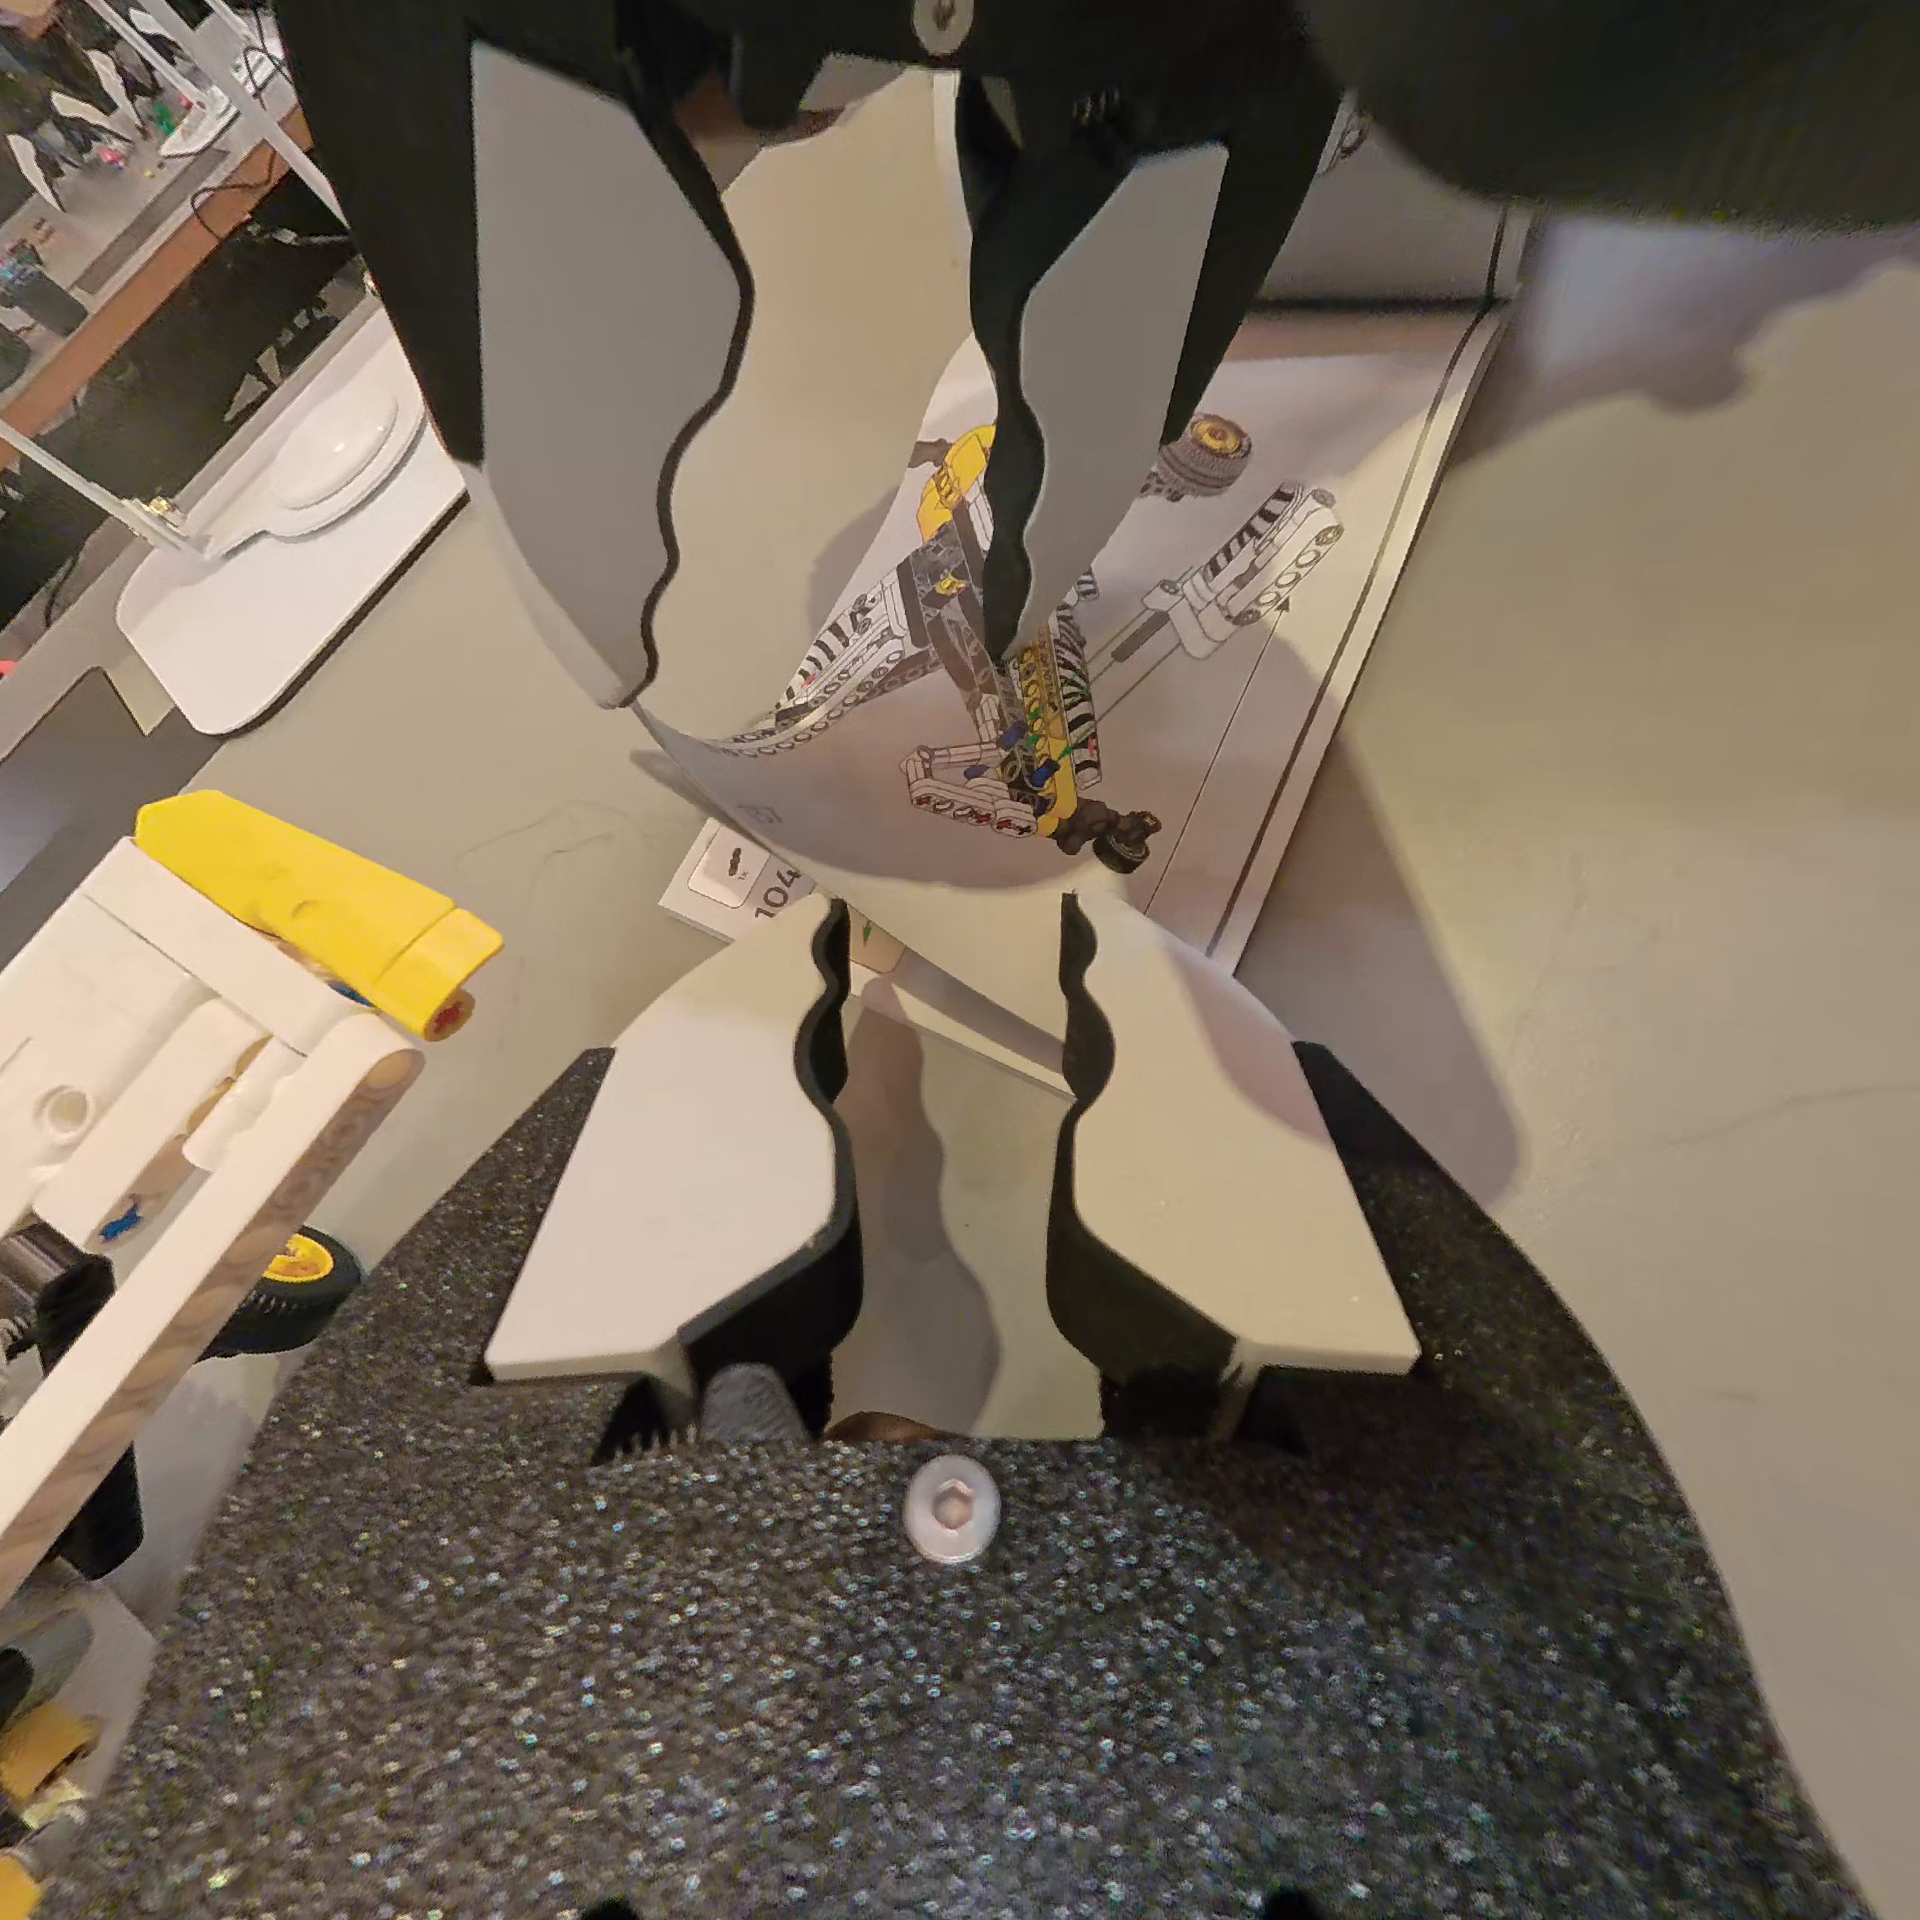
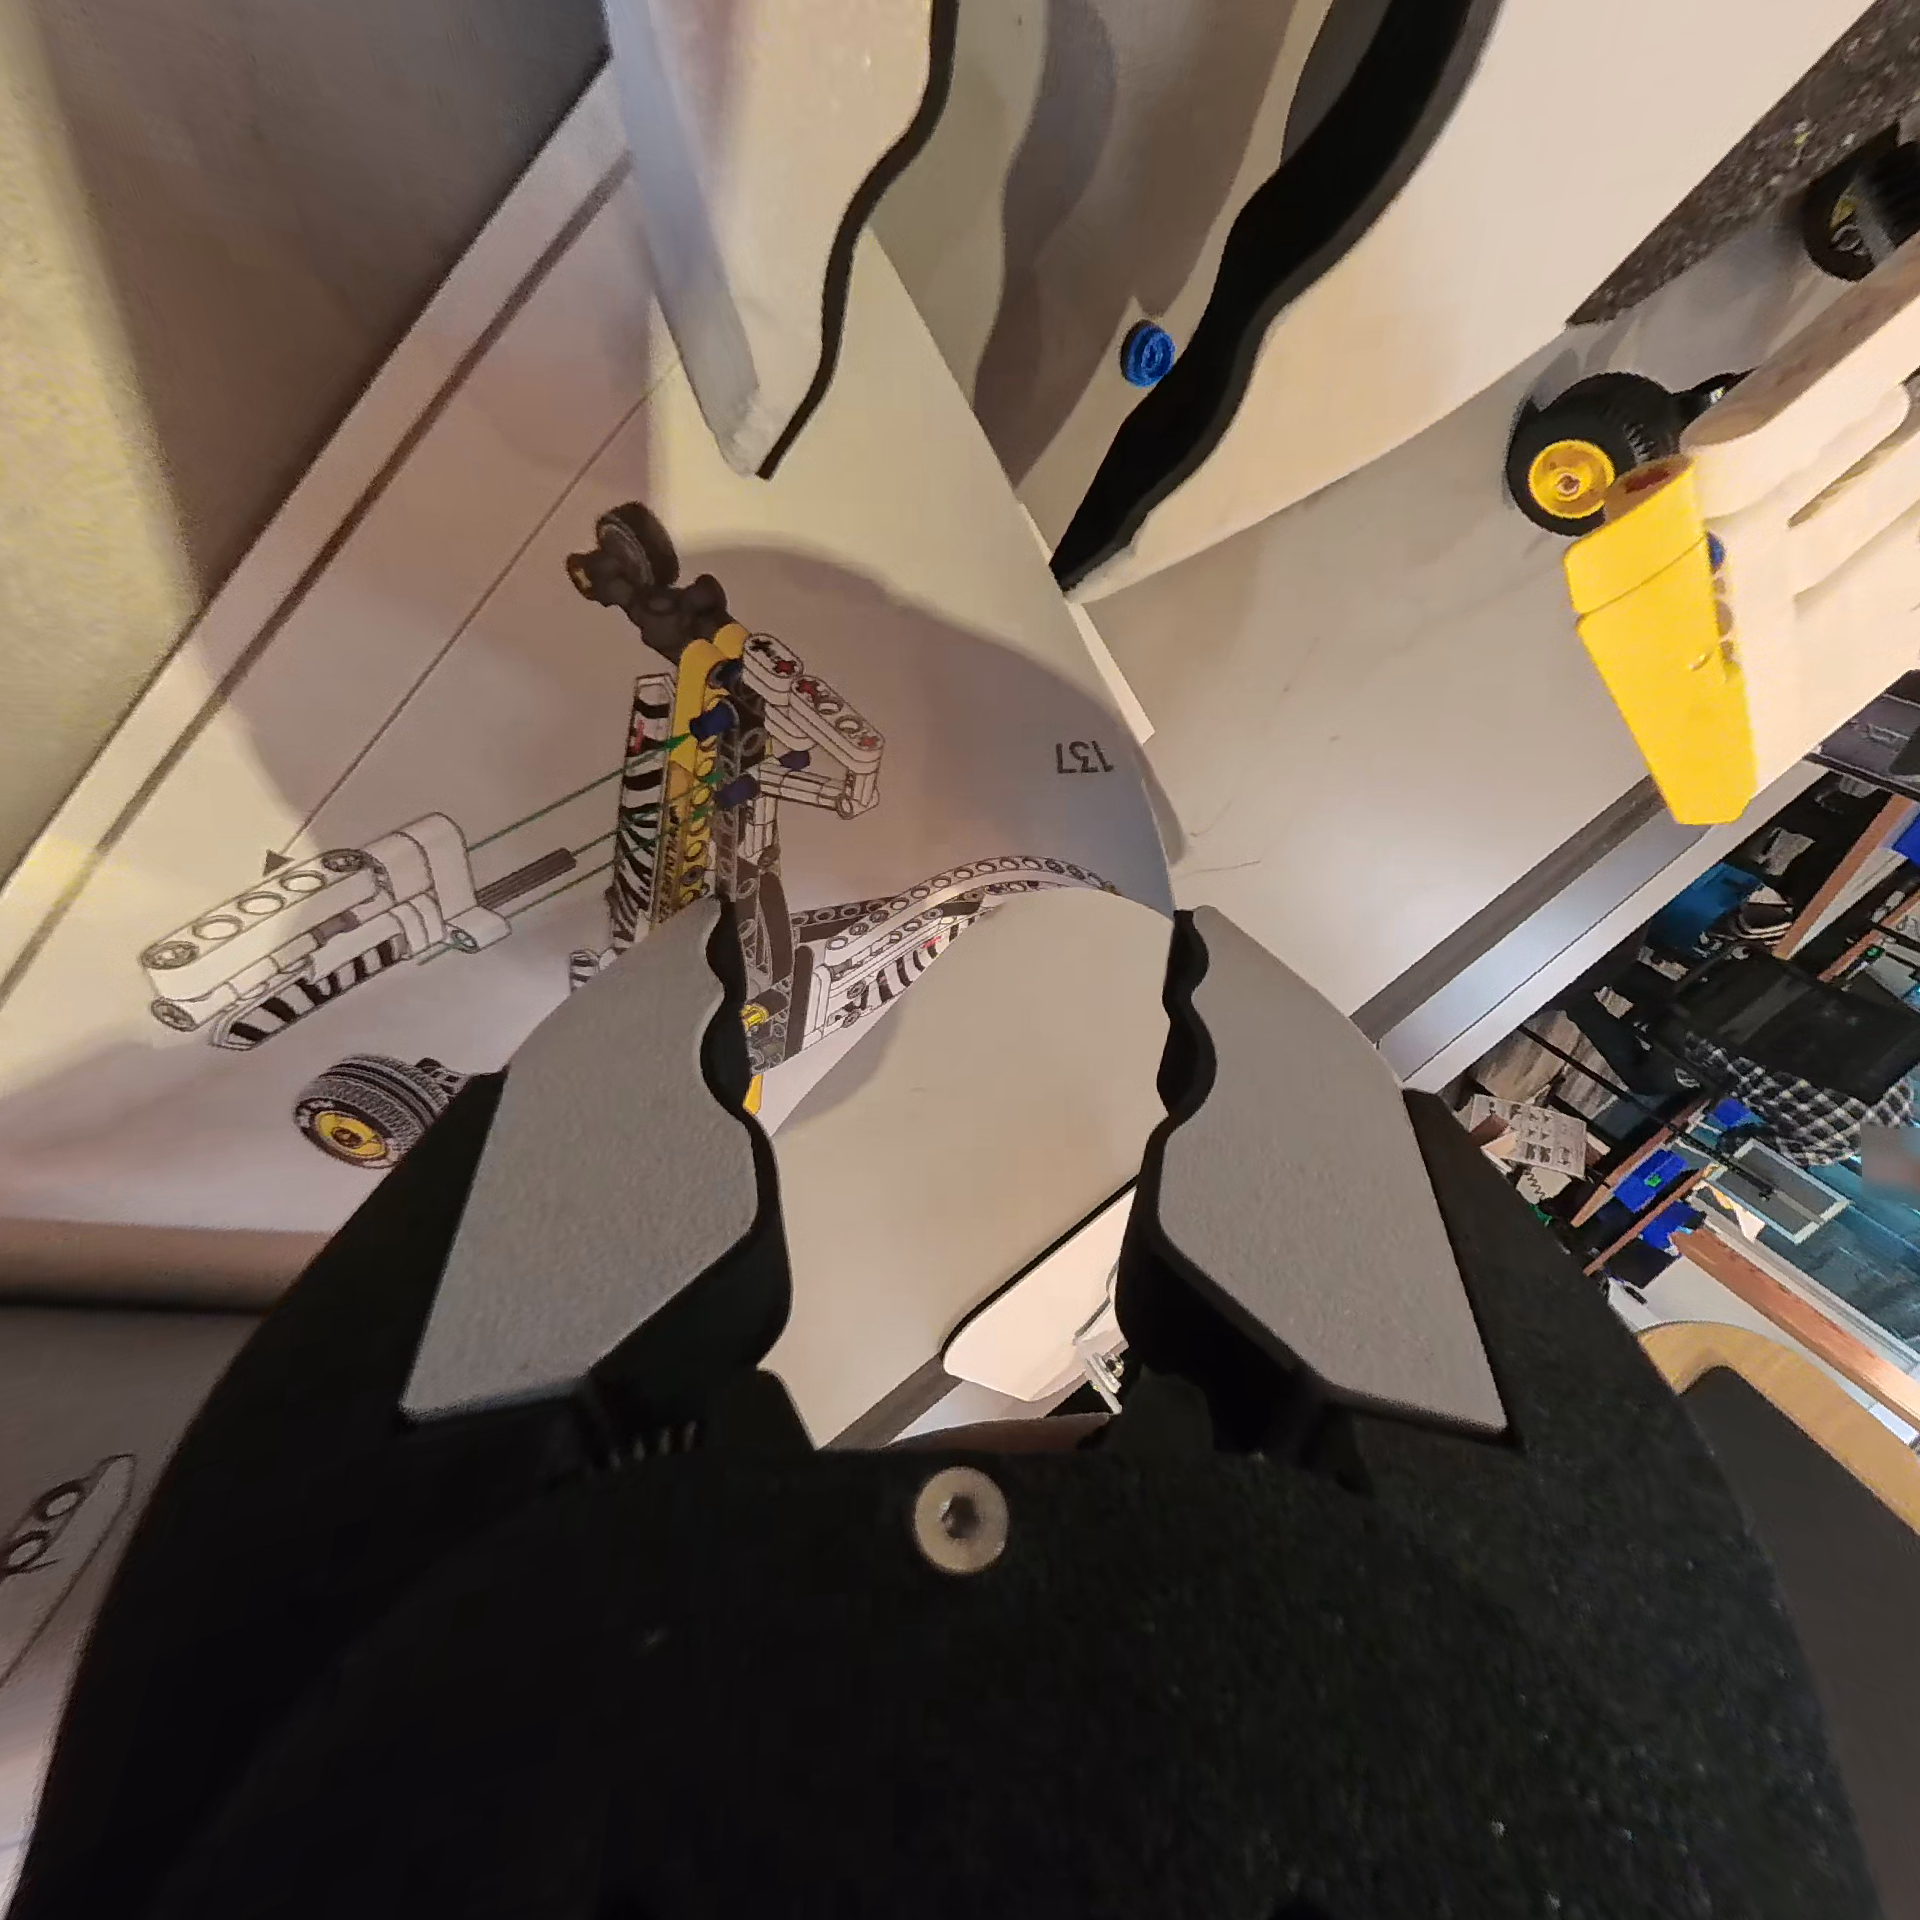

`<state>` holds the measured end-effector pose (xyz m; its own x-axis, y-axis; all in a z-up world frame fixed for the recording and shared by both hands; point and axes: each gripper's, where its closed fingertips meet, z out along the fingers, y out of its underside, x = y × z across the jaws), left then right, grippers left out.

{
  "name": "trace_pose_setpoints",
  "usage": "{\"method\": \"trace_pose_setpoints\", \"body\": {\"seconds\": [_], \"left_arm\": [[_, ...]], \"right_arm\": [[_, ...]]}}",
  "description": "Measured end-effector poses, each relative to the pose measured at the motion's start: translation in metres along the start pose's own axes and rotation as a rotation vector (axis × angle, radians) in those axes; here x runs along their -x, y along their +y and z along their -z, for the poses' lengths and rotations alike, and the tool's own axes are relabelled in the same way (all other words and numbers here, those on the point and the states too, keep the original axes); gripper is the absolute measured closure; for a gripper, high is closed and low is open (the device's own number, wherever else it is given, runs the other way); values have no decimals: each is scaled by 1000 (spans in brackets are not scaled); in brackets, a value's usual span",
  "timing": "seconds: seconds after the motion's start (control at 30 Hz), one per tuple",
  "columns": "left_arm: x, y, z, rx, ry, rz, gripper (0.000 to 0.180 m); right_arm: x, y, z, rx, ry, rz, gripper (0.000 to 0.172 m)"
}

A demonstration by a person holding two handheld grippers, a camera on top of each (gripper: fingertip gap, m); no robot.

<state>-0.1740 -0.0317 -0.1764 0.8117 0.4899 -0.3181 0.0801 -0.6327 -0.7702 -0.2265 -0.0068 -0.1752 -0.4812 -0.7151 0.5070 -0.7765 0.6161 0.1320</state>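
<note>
The left hand-held gripper (image 1: 945, 914) points forward and low over the pale surface (image 1: 1558, 1039), its two fingers parted with nothing between them; their tips stand just short of the near edge of a curled page (image 1: 883, 821) of an open instruction booklet (image 1: 1278, 665). The booklet lies flat on the surface ahead, printed with drawings of a black-and-white striped brick model with yellow parts.

The right hand-held gripper (image 2: 951, 914) comes in from the opposite side, facing the left one, angled down over the booklet. Its fingers are spread wide and released. The lifted page arches up between them: one fingertip (image 1: 623, 686) touches the page's raised corner, the other (image 1: 1003, 634) stands over the printed side of the sheet. The pads do not press the paper from both sides.

To the left of the left hand-held gripper stands a white brick-built vehicle (image 1: 156, 1039) with a yellow panel (image 1: 301, 883) and a yellow-hubbed black wheel (image 1: 301, 1268). A small blue round piece (image 2: 1146, 353) lies on the surface by the left gripper's fingers.
</note>
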Motion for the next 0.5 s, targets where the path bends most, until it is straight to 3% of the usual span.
{"method": "trace_pose_setpoints", "body": {"seconds": [0.5], "left_arm": [[0,0,0,-1,1,3,141]], "right_arm": [[0,-1,2,-7,27,-4,94]]}}
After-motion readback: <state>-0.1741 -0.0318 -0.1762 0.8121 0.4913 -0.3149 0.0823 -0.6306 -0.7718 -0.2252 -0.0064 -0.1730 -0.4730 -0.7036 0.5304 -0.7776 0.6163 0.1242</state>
